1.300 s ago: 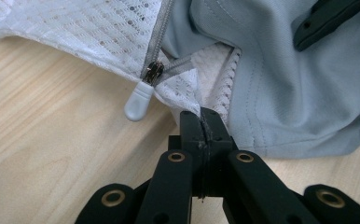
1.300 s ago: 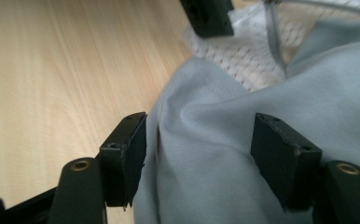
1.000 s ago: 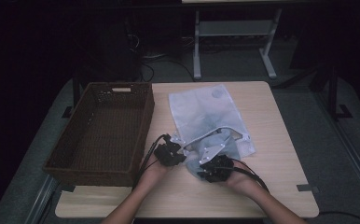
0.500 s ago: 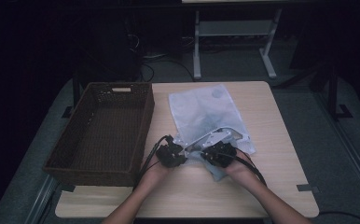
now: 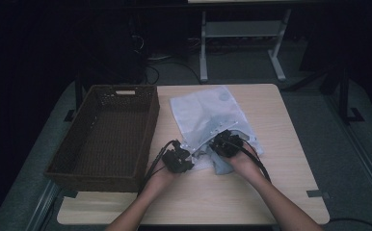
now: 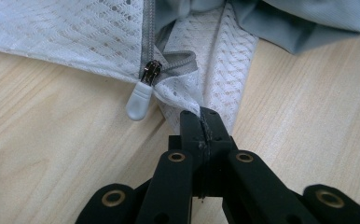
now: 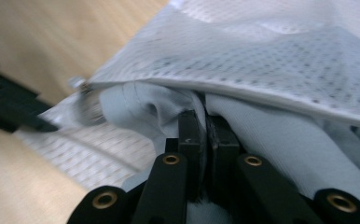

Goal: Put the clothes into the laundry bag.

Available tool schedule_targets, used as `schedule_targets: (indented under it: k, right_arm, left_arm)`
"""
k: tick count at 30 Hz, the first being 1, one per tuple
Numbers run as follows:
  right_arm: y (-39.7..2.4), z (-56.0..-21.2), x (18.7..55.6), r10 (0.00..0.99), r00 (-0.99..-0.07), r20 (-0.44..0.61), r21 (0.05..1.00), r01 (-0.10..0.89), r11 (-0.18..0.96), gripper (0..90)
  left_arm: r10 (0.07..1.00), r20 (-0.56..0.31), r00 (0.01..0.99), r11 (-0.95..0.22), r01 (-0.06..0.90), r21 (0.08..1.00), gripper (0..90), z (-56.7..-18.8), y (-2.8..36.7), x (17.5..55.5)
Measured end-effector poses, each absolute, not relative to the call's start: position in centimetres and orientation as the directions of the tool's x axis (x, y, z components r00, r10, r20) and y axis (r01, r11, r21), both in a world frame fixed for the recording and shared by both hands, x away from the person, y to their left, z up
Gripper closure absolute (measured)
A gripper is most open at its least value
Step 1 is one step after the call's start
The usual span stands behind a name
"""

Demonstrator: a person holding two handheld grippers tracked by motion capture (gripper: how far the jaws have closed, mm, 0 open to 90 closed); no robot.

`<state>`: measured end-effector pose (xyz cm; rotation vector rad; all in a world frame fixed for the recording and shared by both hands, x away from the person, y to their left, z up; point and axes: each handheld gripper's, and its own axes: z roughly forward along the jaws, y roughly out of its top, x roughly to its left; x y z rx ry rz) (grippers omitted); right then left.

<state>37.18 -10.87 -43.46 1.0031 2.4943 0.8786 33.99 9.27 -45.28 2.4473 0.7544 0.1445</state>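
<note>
wooden tabletop [image 5: 271, 192] fills the middle of the high view against a dark floor. brown wicker basket [image 5: 108, 132] sits at centre left. white mesh laundry bag [image 5: 205, 115] lies at centre, its zipper pull [image 6: 140, 100] at upper left of the left gripper view. left gripper [image 6: 201, 122] is clamped on the bag's mesh edge beside the zipper. right gripper [image 7: 205, 122], jaws having just been closing, pinches the grey garment [image 7: 280, 154] at the bag's opening, lower centre of the right gripper view.
</note>
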Motion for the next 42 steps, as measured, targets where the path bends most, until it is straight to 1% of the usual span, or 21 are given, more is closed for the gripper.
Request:
schedule_targets:
  k: [10, 13, 18, 20, 24, 29, 31, 35, 39, 42]
  right_arm:
    - [-11.9, -43.3, 39.6, 0.79, -0.612, -0.038, 0.665, 0.575, 0.477, 85.5]
    - [-12.1, -43.4, 40.3, 0.801, -0.597, -0.039, 0.669, 0.58, 0.465, 85.5]
    - [-12.3, -43.7, 40.5, 0.795, -0.607, -0.017, 0.676, 0.578, 0.456, 83.7]
    - [-12.4, -43.5, 40.2, 0.785, -0.619, 0.023, 0.68, 0.585, 0.442, 78.9]
    - [-12.8, -42.5, 39.4, 0.757, -0.65, 0.064, 0.681, 0.583, 0.443, 67.4]
    - [-13.5, -40.8, 37.3, 0.707, -0.704, 0.07, 0.693, 0.544, 0.473, 55.8]
    - [-14.0, -40.2, 36.2, 0.685, -0.725, 0.075, 0.706, 0.524, 0.477, 52.8]
    - [-14.8, -39.9, 34.1, 0.656, -0.751, 0.073, 0.686, 0.515, 0.514, 48.7]
    - [-15.3, -41.0, 32.5, 0.649, -0.759, 0.04, 0.651, 0.513, 0.56, 44.9]
    - [-15.5, -42.1, 31.8, 0.649, -0.76, 0.033, 0.614, 0.528, 0.587, 39.8]
  left_arm:
    - [0.539, -0.064, 0.84, -0.684, 0.48, 0.549, 89.8, -45.3, 9.2, 33.9]
    - [0.536, -0.062, 0.842, -0.687, 0.478, 0.547, 89.8, -45.3, 9.1, 33.9]
    - [0.535, -0.068, 0.842, -0.686, 0.48, 0.546, 89.6, -45.3, 9.2, 33.9]
    - [0.536, -0.07, 0.841, -0.684, 0.482, 0.548, 89.6, -45.3, 9.2, 34.0]
    - [0.538, -0.07, 0.84, -0.68, 0.481, 0.553, 89.6, -45.3, 9.1, 34.0]
    - [0.537, -0.068, 0.841, -0.682, 0.48, 0.552, 89.6, -45.3, 9.1, 34.0]
    - [0.539, -0.068, 0.84, -0.68, 0.481, 0.553, 89.5, -45.3, 9.1, 34.0]
    - [0.542, -0.07, 0.838, -0.678, 0.484, 0.553, 89.5, -45.3, 9.1, 34.0]
    - [0.541, -0.07, 0.838, -0.679, 0.485, 0.552, 89.5, -45.3, 9.1, 34.0]
    - [0.542, -0.069, 0.838, -0.679, 0.484, 0.552, 89.5, -45.3, 9.1, 34.0]
